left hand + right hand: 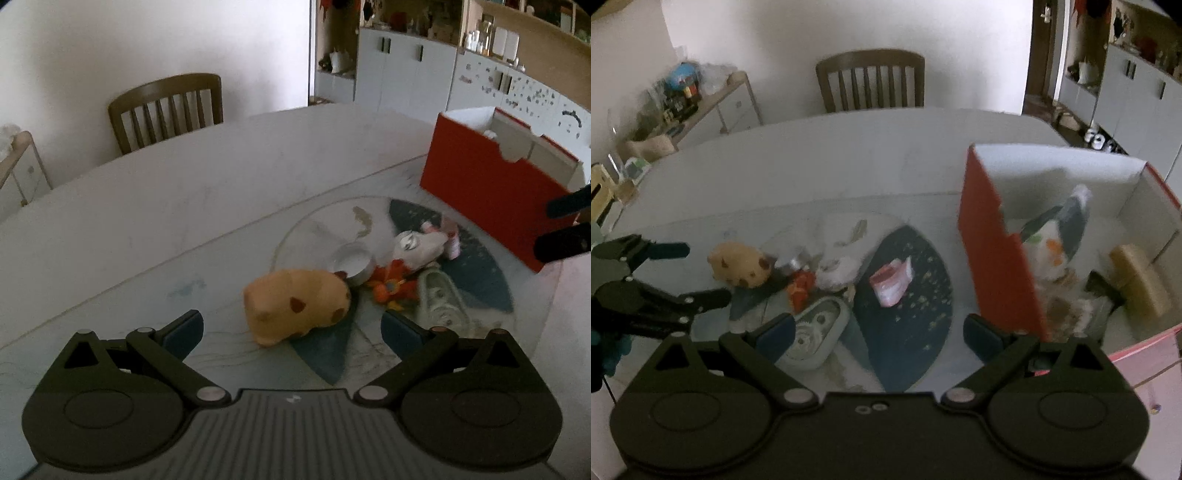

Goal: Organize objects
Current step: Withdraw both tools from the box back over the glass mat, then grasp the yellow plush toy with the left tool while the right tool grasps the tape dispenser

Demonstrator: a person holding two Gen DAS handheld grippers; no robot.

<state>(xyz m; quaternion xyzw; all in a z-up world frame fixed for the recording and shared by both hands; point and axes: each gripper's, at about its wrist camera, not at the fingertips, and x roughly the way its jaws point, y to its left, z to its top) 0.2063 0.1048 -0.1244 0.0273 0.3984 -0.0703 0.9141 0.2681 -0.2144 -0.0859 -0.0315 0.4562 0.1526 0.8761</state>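
Note:
A tan spotted plush toy [297,304] lies on the glass table just ahead of my open, empty left gripper [291,330]. Behind it sit a small metal tin [352,264], an orange toy [389,286], a white plush [417,245] and a pale green oval device [441,301]. A red box [491,188] stands at the right. In the right wrist view my open, empty right gripper [879,332] hovers over a pink packet [892,282], beside the red box [997,258], which holds a white-grey plush [1056,240] and a tan block [1141,280]. The left gripper [687,271] shows at the left, near the tan plush [740,264].
A blue leaf-shaped pattern [908,314] lies under the glass. A wooden chair [871,79] stands at the table's far side. A cluttered side shelf [683,107] is at the left and white cabinets [406,74] are at the back right.

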